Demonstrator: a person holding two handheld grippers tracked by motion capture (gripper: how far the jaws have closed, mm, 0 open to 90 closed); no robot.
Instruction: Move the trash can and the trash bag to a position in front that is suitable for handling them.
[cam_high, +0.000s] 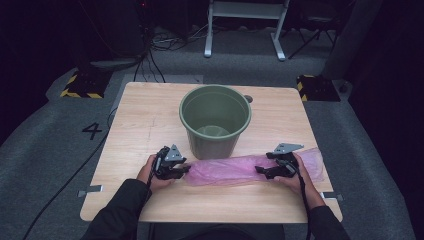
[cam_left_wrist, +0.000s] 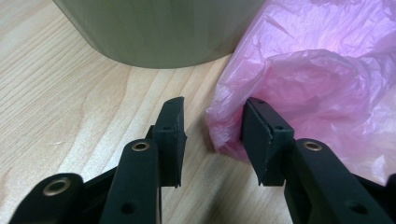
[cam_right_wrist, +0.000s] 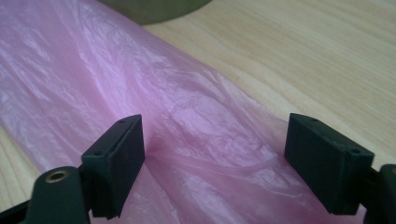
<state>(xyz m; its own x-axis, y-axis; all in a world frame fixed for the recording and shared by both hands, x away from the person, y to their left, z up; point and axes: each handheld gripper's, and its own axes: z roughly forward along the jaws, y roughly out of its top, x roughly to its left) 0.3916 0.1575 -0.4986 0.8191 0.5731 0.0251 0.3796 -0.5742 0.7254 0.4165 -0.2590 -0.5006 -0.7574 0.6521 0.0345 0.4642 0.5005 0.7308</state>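
A long pink plastic bag (cam_high: 230, 170) lies flat on the wooden table (cam_high: 145, 120), just in front of a green bucket (cam_high: 215, 120) that stands upright and empty. My left gripper (cam_high: 185, 169) is at the bag's left end, open. In the left gripper view (cam_left_wrist: 215, 121) a crumpled edge of the bag (cam_left_wrist: 317, 84) pokes between the jaws and touches the right one. My right gripper (cam_high: 260, 171) rests over the bag's right part. In the right gripper view (cam_right_wrist: 219, 135) it is open wide, and the bag (cam_right_wrist: 187, 102) spreads under and between the jaws.
The bucket's wall (cam_left_wrist: 159, 28) rises close behind the left jaws, and its base (cam_right_wrist: 154, 9) sits just beyond the bag. Bare wood lies left of the bucket and along the table's front edge (cam_high: 210, 212). Cables, floor markers and a white frame (cam_high: 245, 25) are beyond the table.
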